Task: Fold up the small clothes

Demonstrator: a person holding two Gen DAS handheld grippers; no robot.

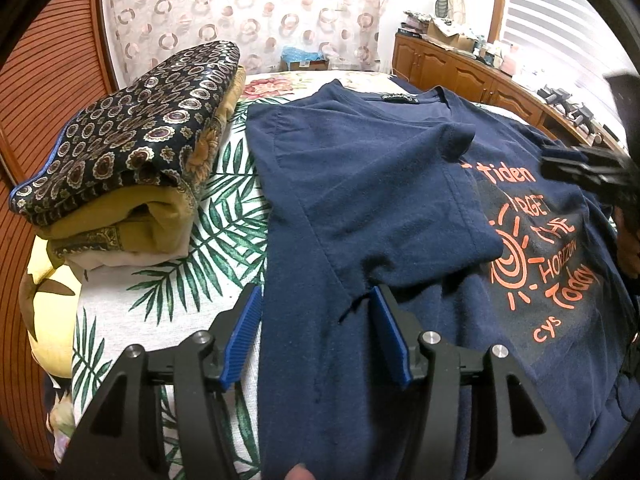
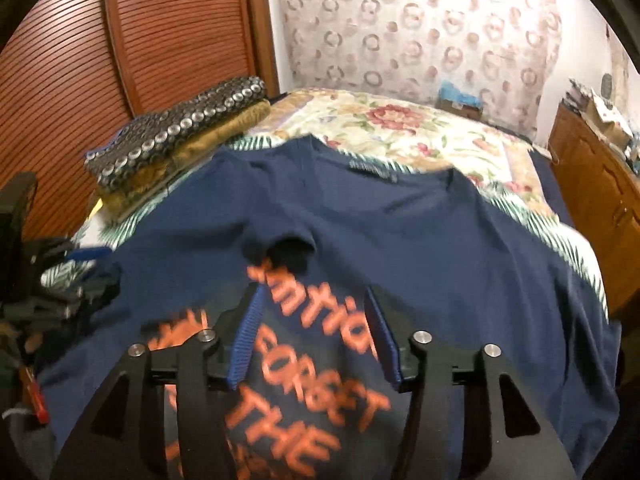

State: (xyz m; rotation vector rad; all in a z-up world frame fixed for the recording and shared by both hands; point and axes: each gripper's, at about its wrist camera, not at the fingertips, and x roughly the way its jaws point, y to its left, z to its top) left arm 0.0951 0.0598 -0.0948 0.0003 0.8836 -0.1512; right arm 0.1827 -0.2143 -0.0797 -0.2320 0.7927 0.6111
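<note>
A stack of folded clothes point(image 1: 128, 164), a dark patterned piece on top of mustard and pale layers, sits at the left edge of a bed covered by a leaf-and-flower bedspread point(image 1: 224, 208), with a slatted wooden headboard point(image 1: 52, 92) behind it. To its right a navy T-shirt point(image 1: 360, 184) with orange lettering lies spread on the bedspread, one side and its sleeve already folded over the chest so that part of the print is covered.

The left gripper point(image 1: 316, 300) is angled down over the shirt's lower left edge, its blue-padded jaws standing about half open with the folded edge of the fabric lying between them; the pads do not press on the cloth. A fingertip of the person shows at the bottom edge of that view.

Farther right, the right gripper point(image 2: 314, 300) is tilted down above the printed chest, its jaws parted to about half width and gripping nothing; that view is blurred. In the left wrist view it appears as a dark shape at the right edge. Wooden cabinets point(image 1: 452, 68) line the wall beyond.
</note>
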